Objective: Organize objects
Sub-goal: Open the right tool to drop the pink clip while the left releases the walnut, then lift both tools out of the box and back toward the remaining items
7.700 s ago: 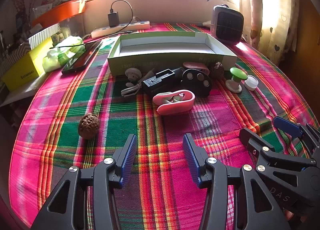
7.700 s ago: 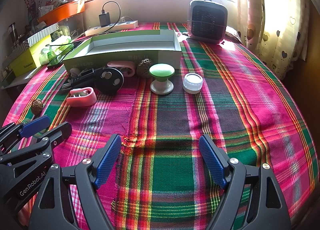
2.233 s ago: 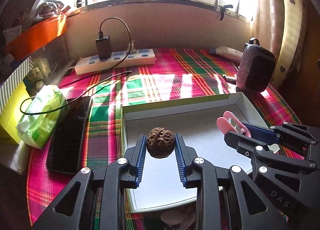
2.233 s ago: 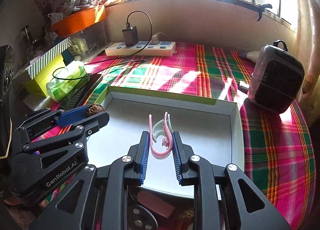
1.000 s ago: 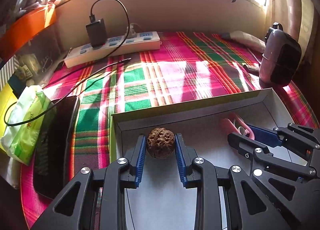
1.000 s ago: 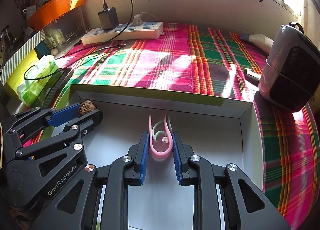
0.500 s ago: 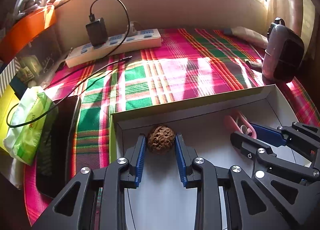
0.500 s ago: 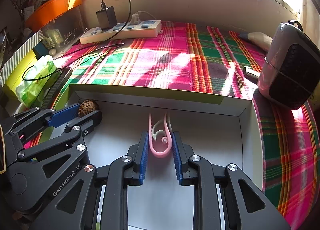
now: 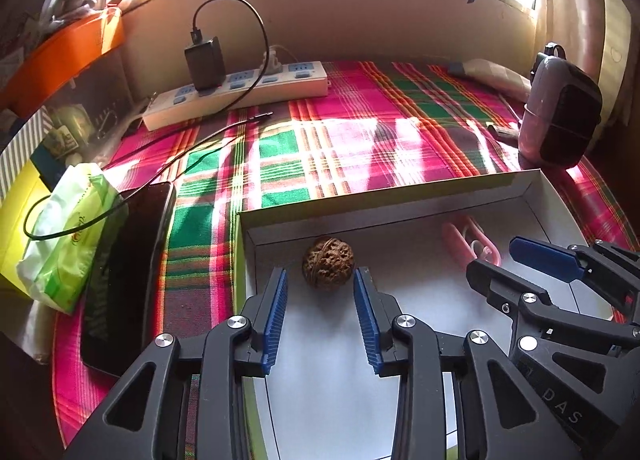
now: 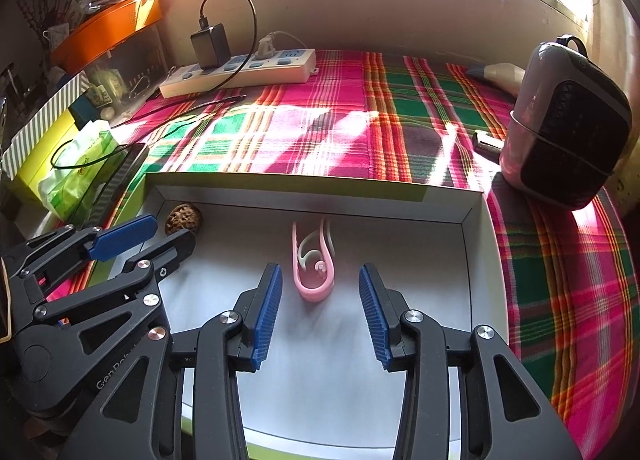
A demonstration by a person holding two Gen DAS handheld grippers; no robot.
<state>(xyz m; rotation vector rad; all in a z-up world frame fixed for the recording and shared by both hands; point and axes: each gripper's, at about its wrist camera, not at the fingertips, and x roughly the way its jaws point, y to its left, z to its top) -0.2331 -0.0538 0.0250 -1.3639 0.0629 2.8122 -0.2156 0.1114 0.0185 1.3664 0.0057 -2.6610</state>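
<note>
A brown walnut (image 9: pixel 328 268) lies on the floor of the white shallow box (image 9: pixel 400 205), near its far left corner. My left gripper (image 9: pixel 320 290) is open, its blue pads on either side of the walnut and apart from it. A pink clip (image 10: pixel 313 267) lies on the box floor (image 10: pixel 400 300) near the middle. My right gripper (image 10: pixel 319 296) is open around the clip's near end without touching it. The walnut also shows in the right wrist view (image 10: pixel 183 218), and the clip in the left wrist view (image 9: pixel 472 244).
The box sits on a plaid tablecloth (image 9: pixel 360 147). A black phone (image 9: pixel 124 272), a green tissue pack (image 9: pixel 64 236) and a yellow box (image 10: pixel 36 151) lie to the left. A power strip (image 9: pixel 236 95) with a charger is at the back. A small heater (image 10: pixel 568 127) stands at right.
Both grippers have opened. The walnut and the pink clip now rest on the box floor, released from the pads. Both grippers have drawn back slightly.
</note>
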